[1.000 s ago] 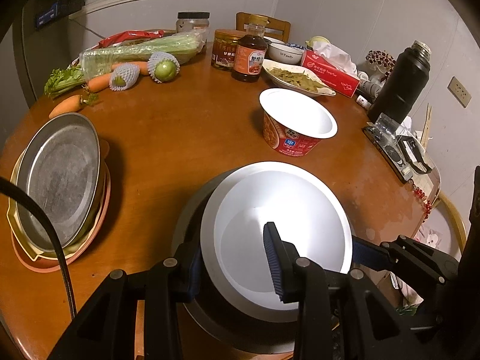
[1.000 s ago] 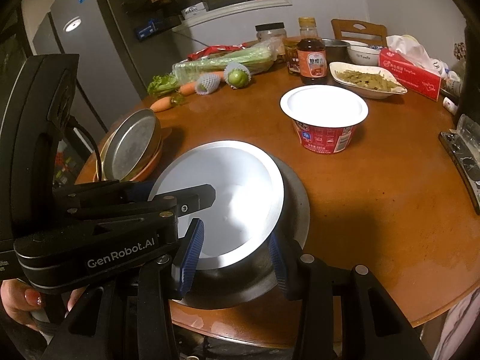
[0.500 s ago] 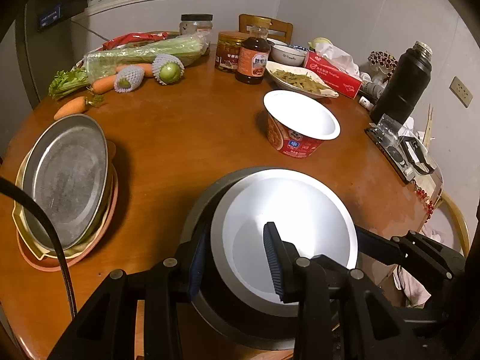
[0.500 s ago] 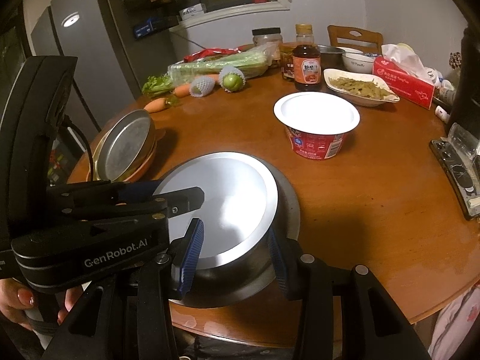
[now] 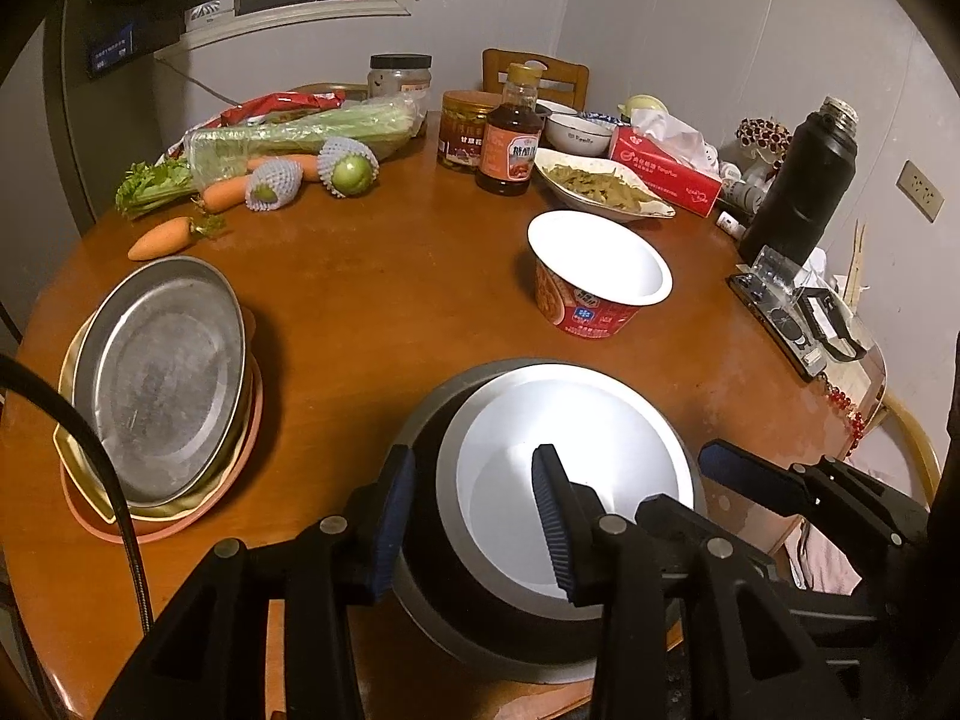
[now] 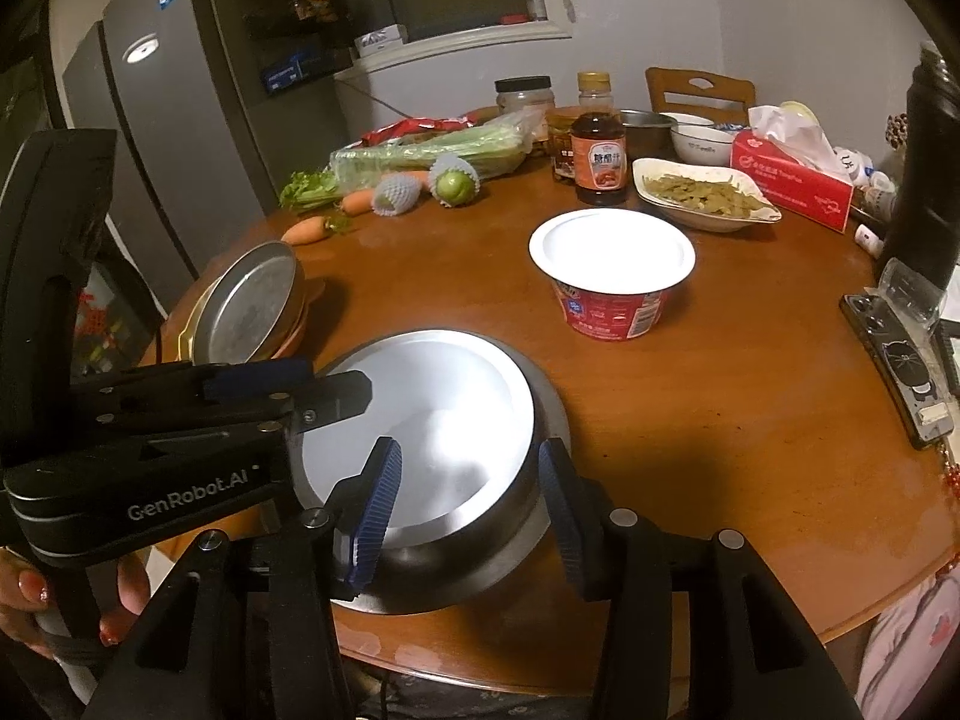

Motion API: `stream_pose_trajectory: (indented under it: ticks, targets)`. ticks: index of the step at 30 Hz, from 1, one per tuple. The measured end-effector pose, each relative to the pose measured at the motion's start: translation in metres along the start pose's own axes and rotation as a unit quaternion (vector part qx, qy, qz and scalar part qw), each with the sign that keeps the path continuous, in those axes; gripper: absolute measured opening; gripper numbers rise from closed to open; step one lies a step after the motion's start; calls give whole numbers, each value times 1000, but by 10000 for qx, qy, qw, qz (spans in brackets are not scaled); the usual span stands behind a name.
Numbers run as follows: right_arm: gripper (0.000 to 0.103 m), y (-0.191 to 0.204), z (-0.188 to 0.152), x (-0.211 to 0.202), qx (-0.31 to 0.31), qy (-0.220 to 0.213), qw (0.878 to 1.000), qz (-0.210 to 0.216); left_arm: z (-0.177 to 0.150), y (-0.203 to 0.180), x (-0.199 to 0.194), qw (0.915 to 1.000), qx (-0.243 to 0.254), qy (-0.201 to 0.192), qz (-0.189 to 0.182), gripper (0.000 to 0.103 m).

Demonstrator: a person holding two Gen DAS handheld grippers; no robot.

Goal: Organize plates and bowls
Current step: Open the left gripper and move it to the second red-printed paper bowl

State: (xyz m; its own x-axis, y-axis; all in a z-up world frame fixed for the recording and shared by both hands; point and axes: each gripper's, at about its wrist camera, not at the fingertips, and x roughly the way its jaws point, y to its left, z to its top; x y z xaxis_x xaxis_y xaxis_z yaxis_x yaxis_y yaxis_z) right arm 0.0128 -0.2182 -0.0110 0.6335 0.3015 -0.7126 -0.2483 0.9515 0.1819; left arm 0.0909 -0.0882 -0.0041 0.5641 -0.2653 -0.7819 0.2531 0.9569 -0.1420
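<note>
Fingers of both grippers straddle nested bowls' [image 5: 576, 432] rims.

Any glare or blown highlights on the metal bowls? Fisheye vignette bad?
Left wrist: inner steel bowl blows out to near white, with a dimmer patch at its bottom; black vignette in the corners. Right wrist: same bowl shows a softer grey sheen with a bright patch, a dark shadow on the table to its right, and the table edge bowed.
</note>
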Motion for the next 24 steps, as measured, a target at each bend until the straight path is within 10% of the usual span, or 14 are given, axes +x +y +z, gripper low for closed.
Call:
stream_pose_trajectory:
  ticks: [24]
  targets:
    - [51, -46, 9, -26, 522, -522, 9970, -224, 20, -20, -10, 9991, 187, -377, 3, 44]
